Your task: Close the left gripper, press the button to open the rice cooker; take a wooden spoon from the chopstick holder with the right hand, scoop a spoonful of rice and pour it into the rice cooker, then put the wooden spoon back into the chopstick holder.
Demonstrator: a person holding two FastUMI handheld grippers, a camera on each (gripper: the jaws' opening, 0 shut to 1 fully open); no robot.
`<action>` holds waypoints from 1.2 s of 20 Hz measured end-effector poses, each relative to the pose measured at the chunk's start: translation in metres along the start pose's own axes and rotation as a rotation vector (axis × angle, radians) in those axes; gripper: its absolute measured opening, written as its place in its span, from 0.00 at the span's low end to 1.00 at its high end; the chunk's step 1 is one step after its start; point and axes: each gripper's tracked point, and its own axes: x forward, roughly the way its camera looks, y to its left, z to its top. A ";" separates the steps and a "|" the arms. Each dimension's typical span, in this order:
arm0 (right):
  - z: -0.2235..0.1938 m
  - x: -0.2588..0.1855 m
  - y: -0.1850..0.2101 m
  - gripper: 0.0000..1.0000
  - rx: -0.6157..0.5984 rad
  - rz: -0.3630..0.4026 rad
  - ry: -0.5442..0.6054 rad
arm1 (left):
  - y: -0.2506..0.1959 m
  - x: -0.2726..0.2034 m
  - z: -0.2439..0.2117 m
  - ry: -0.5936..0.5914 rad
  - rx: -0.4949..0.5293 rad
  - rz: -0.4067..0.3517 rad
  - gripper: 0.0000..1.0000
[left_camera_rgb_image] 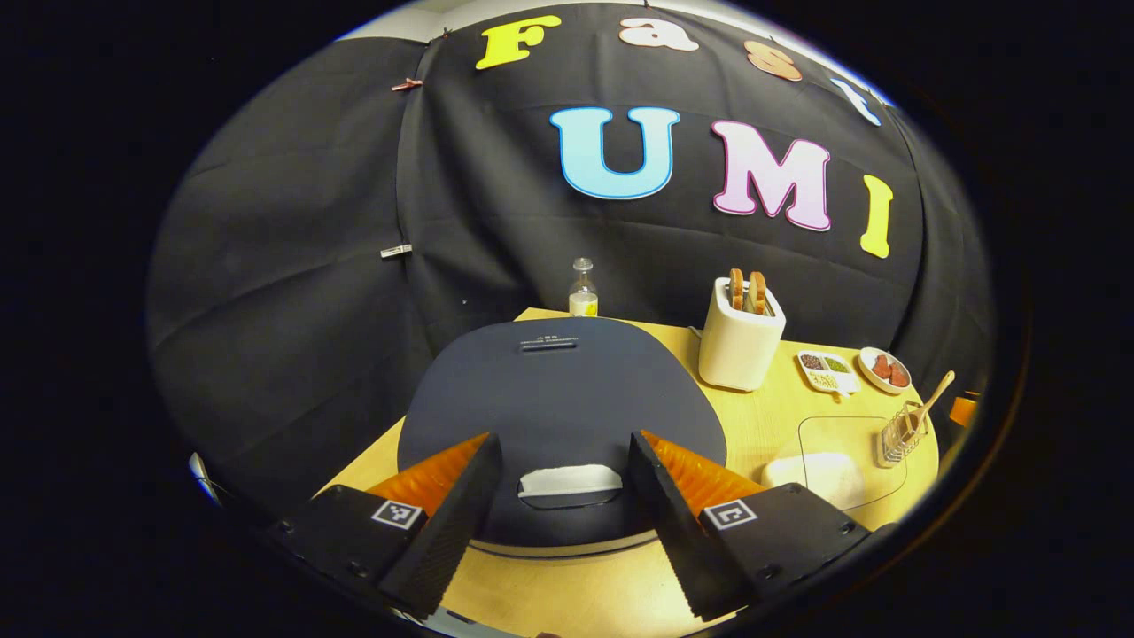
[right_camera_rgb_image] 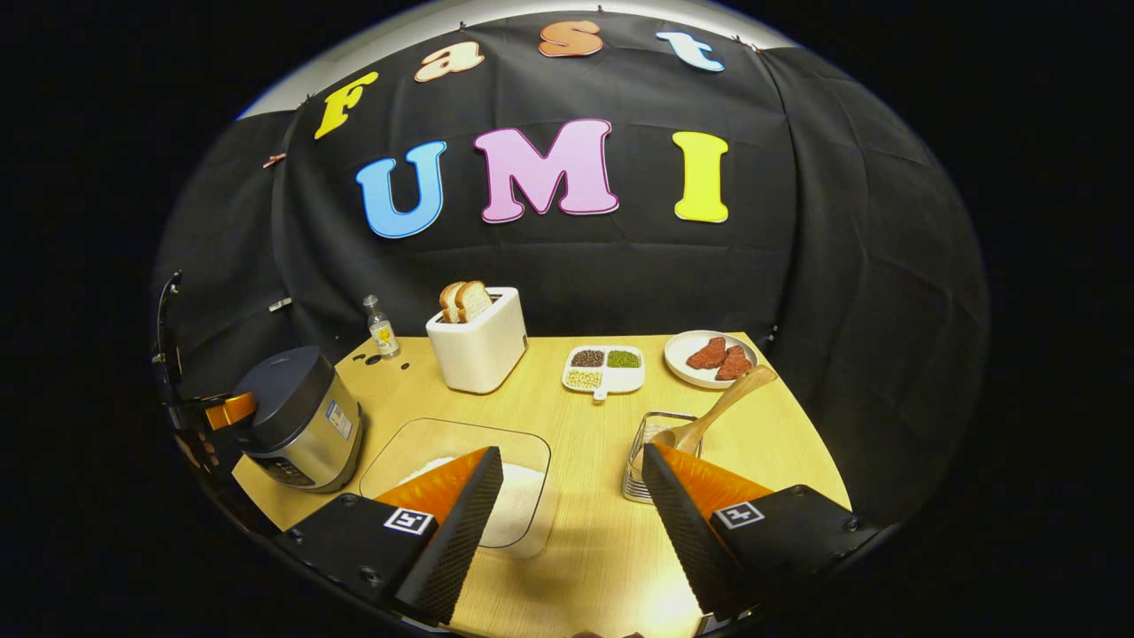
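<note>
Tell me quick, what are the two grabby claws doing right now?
Left gripper: open, holding nothing, above the closed rice cooker.
Right gripper: open, holding nothing; the wooden spoon sits in the chopstick holder.

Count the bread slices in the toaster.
2. Both stand in the toaster's top slot, side by side: a left bread slice and a right bread slice. None elsewhere on the table.

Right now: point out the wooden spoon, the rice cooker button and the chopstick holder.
wooden spoon (right_camera_rgb_image: 722,403): right gripper view, mid handle.
rice cooker button (left_camera_rgb_image: 569,481): left gripper view, pale face at the lid's front.
chopstick holder (right_camera_rgb_image: 645,461): right gripper view, wire wall.
</note>
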 end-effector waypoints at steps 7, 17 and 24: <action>0.030 -0.005 -0.020 0.99 -0.024 0.036 -0.055 | -0.022 -0.043 0.054 -0.136 0.015 0.021 0.96; 0.122 -0.130 -0.027 0.98 0.005 -0.133 -0.359 | -0.106 -0.169 0.138 -0.372 0.029 -0.206 0.96; 0.059 -0.207 -0.008 0.98 -0.073 -0.222 -0.373 | -0.107 -0.220 0.086 -0.363 0.011 -0.356 0.96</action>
